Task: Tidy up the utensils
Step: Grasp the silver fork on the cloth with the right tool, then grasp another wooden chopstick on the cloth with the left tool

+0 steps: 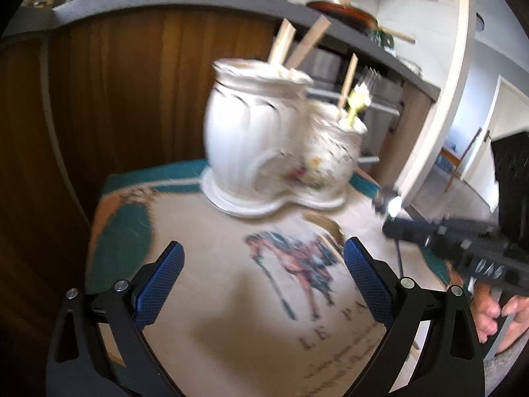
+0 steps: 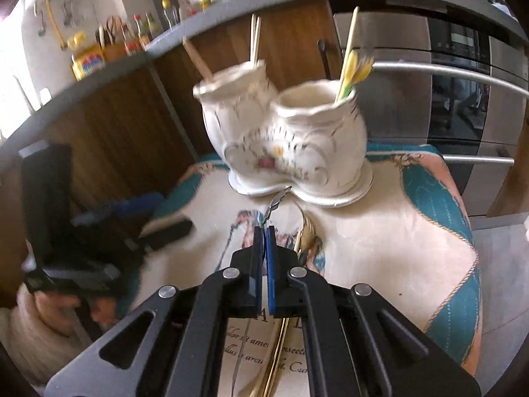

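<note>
A white ceramic double-pot holder (image 1: 264, 139) (image 2: 284, 145) stands at the back of the cloth-covered table (image 1: 215, 314). Wooden sticks (image 1: 299, 44) lean in its larger pot. The smaller pot holds a stick, a yellow utensil (image 2: 352, 69) and a fork. A gold utensil (image 2: 307, 231) (image 1: 325, 226) lies on the cloth in front of the holder. My left gripper (image 1: 264, 264) is open above the printed horse, with nothing between its pads. My right gripper (image 2: 264, 230) (image 1: 390, 228) is shut on a thin silver utensil (image 2: 276, 203) whose end points toward the holder.
Dark wooden cabinet fronts (image 1: 139, 99) and a grey countertop (image 2: 99, 76) with bottles rise behind the table. An oven with a steel handle (image 2: 463, 76) is at the right. A person's hands (image 1: 489, 317) hold both grippers. The floor drops off past the table's right edge.
</note>
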Available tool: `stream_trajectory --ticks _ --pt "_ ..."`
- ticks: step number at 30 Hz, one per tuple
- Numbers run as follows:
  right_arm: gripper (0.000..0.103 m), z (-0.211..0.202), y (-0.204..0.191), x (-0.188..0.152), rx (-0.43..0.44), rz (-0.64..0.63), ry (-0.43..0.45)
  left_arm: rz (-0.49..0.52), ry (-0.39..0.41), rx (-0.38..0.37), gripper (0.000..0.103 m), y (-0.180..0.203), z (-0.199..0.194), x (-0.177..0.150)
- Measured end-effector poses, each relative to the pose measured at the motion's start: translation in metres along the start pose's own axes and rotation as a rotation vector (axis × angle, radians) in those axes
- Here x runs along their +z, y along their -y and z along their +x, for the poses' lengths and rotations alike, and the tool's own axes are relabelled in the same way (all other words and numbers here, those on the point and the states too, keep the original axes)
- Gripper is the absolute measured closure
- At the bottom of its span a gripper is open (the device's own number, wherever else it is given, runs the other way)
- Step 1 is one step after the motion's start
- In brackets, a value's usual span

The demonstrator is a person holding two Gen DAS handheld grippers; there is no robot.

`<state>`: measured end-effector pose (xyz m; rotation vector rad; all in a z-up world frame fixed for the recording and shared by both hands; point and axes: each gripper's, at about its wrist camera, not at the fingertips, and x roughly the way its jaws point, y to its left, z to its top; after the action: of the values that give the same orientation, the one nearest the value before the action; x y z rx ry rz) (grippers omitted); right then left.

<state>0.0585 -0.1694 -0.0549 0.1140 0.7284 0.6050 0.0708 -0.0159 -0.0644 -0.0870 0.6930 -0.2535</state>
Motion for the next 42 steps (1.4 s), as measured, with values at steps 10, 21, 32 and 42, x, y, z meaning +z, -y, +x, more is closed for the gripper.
stream_trajectory --ticks 10,21,32,42 --pt "0.101 -0.032 0.024 0.005 -0.003 0.032 0.067 0.053 -0.201 0.011 0.034 0.053 0.048 -0.011" --pt "0.101 -0.053 0.039 0.004 0.014 0.064 0.128 0.106 -0.223 0.121 0.04 0.072 0.07 -0.012" --pt "0.101 -0.057 0.037 0.003 0.017 0.063 0.137 0.141 -0.243 0.136 0.044 0.094 0.091 -0.003" --pt "0.101 -0.06 0.031 0.003 0.05 0.053 0.156 0.207 -0.262 0.095 0.098 0.08 0.082 -0.003"
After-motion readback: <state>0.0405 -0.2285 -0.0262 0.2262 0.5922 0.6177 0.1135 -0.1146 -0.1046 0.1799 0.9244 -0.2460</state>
